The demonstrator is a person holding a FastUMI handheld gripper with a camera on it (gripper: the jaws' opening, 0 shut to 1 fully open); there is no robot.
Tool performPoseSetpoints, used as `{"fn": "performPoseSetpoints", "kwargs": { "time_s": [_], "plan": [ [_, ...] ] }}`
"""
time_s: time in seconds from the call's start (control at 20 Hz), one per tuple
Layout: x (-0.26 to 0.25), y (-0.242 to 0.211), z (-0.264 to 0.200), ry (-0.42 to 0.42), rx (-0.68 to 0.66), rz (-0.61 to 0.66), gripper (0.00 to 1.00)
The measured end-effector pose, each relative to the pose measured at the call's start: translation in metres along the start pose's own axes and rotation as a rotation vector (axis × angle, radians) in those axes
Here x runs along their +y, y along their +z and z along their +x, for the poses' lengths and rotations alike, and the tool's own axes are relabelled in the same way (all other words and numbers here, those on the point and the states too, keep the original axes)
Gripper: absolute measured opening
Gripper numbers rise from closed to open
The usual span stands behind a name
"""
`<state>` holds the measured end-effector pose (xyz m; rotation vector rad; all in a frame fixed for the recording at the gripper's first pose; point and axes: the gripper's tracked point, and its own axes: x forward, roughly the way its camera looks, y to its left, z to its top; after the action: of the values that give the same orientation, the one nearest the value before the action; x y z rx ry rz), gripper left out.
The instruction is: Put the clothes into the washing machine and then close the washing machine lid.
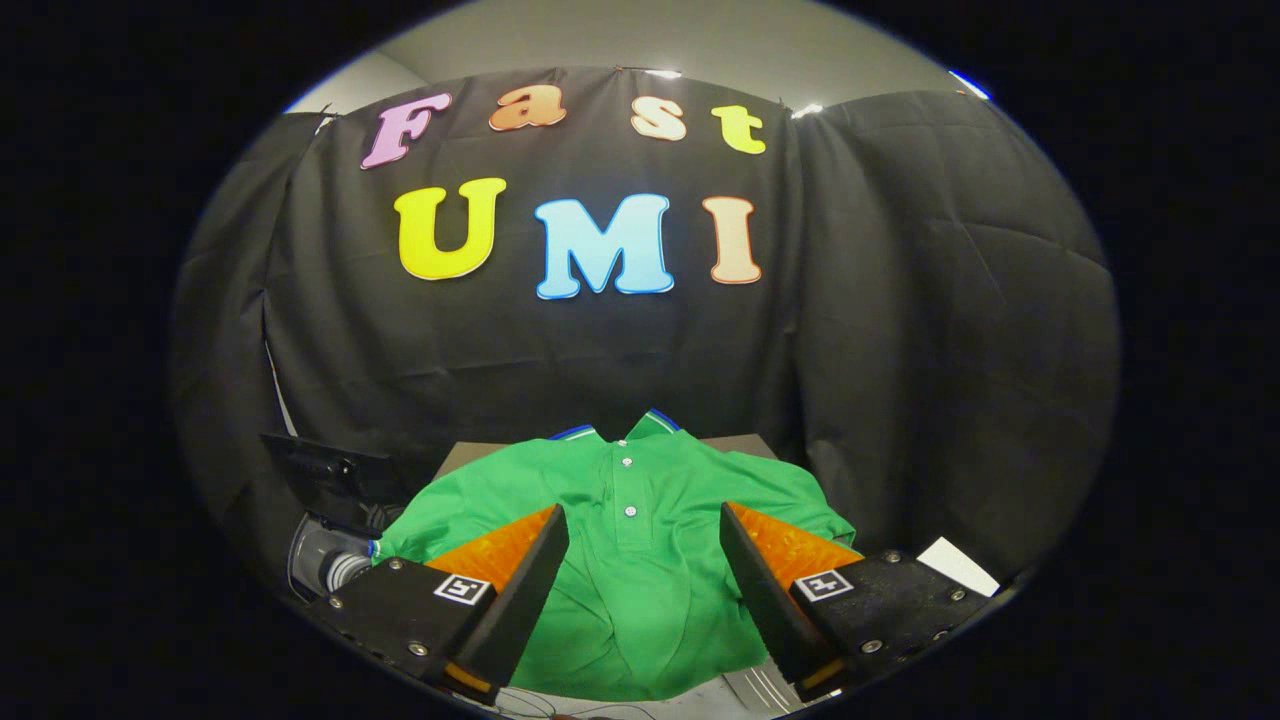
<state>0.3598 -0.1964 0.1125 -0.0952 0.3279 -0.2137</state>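
A green polo shirt with white buttons and a blue-edged collar lies spread flat on a table, collar pointing away from me. My gripper hovers over its chest, open wide, with the button placket between the two fingers. Neither finger visibly presses on the cloth. To the left of the shirt, lower than the table, the washing machine shows a round pale drum opening with its dark lid raised behind it.
Black cloth walls close in the booth behind and on both sides of the table. A white sheet of paper lies to the right of the right finger. Thin cables lie on the surface nearest to me, below the shirt's hem.
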Motion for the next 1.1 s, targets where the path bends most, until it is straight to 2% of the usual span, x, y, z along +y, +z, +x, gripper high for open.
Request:
{"fn": "performPoseSetpoints", "kwargs": {
  "time_s": [0.35,0.65,1.1],
  "plan": [
    [0.009,-0.021,0.034,0.050,0.122,-0.005,0.95],
    [0.012,-0.034,0.035,0.086,0.202,0.054,0.95],
    [0.014,-0.057,0.036,0.098,0.296,0.038,0.95]
  ]
}}
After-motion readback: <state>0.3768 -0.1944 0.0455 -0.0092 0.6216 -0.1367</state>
